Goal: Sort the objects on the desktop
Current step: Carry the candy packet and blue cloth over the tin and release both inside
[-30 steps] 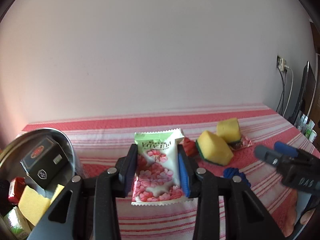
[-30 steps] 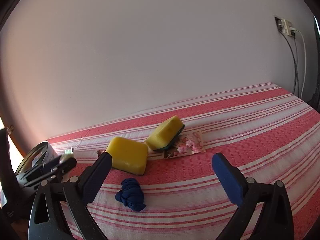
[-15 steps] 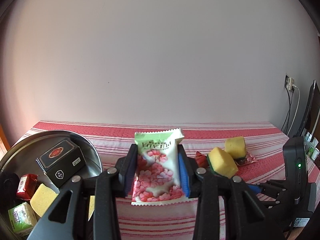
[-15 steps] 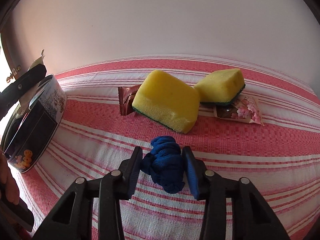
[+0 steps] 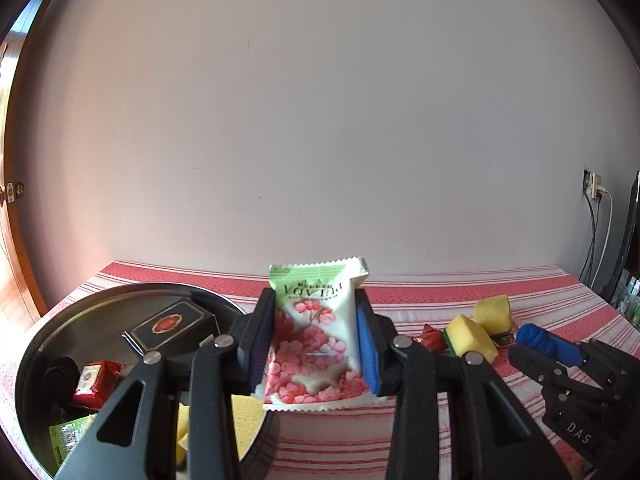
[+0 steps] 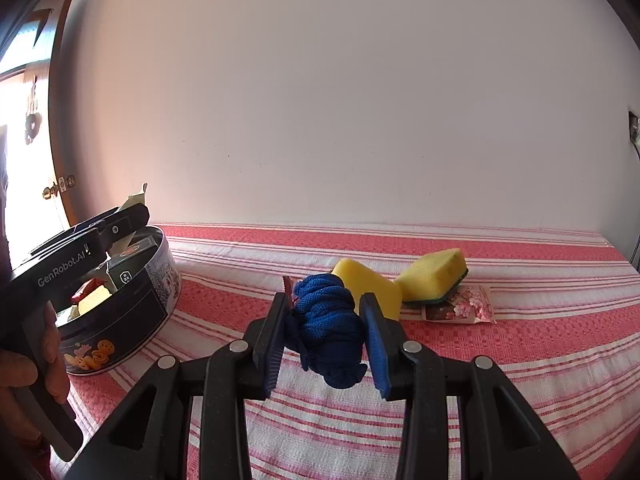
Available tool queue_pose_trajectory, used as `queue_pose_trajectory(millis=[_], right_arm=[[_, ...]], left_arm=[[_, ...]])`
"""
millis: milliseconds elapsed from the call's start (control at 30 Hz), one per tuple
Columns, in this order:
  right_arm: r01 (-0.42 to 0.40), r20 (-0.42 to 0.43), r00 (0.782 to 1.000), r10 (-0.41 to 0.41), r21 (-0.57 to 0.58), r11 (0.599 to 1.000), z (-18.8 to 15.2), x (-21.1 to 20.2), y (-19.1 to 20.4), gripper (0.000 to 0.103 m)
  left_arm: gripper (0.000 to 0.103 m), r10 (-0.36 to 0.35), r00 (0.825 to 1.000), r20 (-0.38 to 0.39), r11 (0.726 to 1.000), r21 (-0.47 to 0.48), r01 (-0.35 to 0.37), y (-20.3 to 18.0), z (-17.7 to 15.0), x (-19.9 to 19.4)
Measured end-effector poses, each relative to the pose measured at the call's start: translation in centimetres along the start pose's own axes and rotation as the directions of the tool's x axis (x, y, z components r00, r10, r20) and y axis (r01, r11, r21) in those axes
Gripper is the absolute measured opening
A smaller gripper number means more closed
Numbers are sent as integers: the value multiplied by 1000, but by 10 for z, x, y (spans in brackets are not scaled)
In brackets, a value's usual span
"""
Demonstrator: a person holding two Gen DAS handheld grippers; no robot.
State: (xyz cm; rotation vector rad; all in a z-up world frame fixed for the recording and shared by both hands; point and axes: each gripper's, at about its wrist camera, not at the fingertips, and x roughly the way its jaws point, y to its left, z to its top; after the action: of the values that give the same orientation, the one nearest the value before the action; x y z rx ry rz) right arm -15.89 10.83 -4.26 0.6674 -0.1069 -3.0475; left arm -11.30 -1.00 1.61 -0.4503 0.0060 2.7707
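Starting at the far left, a round metal tin (image 5: 52,320) stands on the red-and-white striped tablecloth (image 6: 520,360), and inside it lie a black box (image 5: 172,324), a red-wrapped candy (image 5: 96,378), a green packet (image 5: 70,438) and a yellow sponge piece (image 5: 246,420). Just right of the tin, the left gripper (image 5: 316,344) has its jaws clamped on a white snack packet (image 5: 316,336) printed with pink blossoms and a green top, held upright above the cloth beside the tin's rim. Further right on the cloth sit a small red candy (image 5: 430,338), then two yellow sponges with green undersides: the nearer sponge (image 6: 374,292) and the farther sponge (image 6: 436,274), which leans on a second pink-blossom packet (image 6: 464,308) lying flat. In the right wrist view the right gripper (image 6: 326,344) has its jaws closed on a bundle of blue knitted cloth (image 6: 330,328), lifted clear of the tablecloth in front of the nearer sponge. That same view shows the tin's dark side printed with cookies, and the person's left hand (image 6: 20,364) wrapped around the handle of the left gripper above the tin. A plain pale wall (image 5: 320,120) stands behind the table.
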Motion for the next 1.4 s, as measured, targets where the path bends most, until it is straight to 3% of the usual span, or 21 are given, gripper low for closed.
queue_pose_trajectory(millis=[333,533,833,1133,1400], right_arm=[[-25,51,998,32,-140,990,5,-8,48,39],[-88,73,992,100,-149,985,21,-2,89,39],[-167,102,979,175,-87,982,48,21,143,40],[-171,115,976,183,-110,979,36,43,177,40],[-142,127,978,166,-176,974,26,52,186,39]], left_arm=[[37,149,987,54,989,-11,-149,22,2,-4],[37,185,982,29,979,-89,-182,51,3,-8],[37,345,939,-6,921,-190,-340,101,1,-13],[37,422,899,-120,847,-301,-438,155,-14,-6],[37,457,875,-159,830,-277,-484,154,-18,-2]])
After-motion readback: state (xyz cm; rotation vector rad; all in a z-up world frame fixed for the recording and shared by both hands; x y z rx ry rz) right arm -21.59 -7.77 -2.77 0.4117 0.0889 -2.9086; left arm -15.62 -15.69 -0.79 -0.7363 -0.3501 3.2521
